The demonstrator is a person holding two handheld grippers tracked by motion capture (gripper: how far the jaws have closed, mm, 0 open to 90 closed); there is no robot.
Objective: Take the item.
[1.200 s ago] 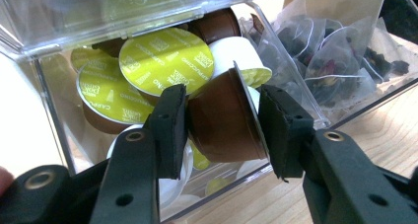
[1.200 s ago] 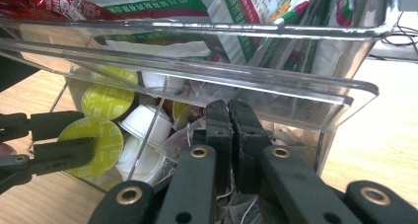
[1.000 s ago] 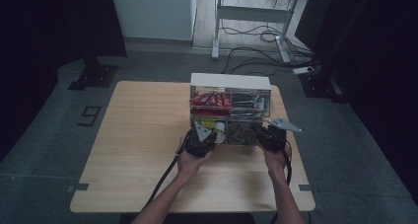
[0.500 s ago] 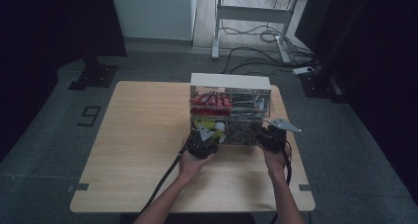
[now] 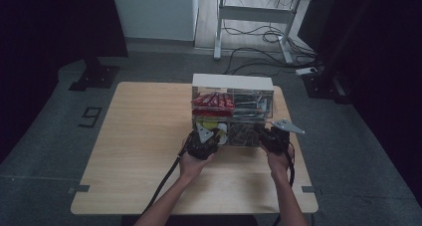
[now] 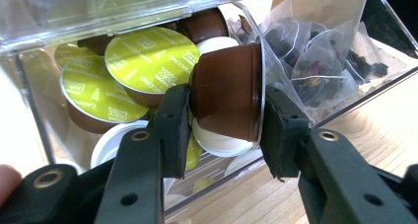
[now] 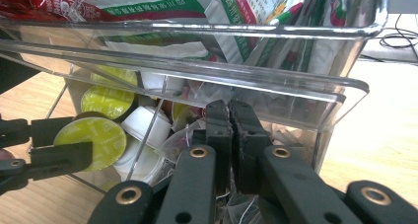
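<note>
Left gripper (image 6: 224,130) has a brown coffee capsule (image 6: 227,99) pinched, right at the mouth of the clear organizer's (image 5: 233,117) lower-left bin. Right gripper (image 7: 230,135), jaws pressed together, sits at the organizer's 5 o'clock corner. Next I'd guess: draw the capsule straight back toward 6 o'clock.

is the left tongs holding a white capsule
No, the left tongs are shut on a brown capsule with its foil lid sideways.

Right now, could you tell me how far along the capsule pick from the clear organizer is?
Grasp done: the left gripper is clamped on a brown capsule at the drawer's mouth. The right gripper, jaws together, rests against the organizer. Left: carrying the capsule clear and setting it down.
</note>
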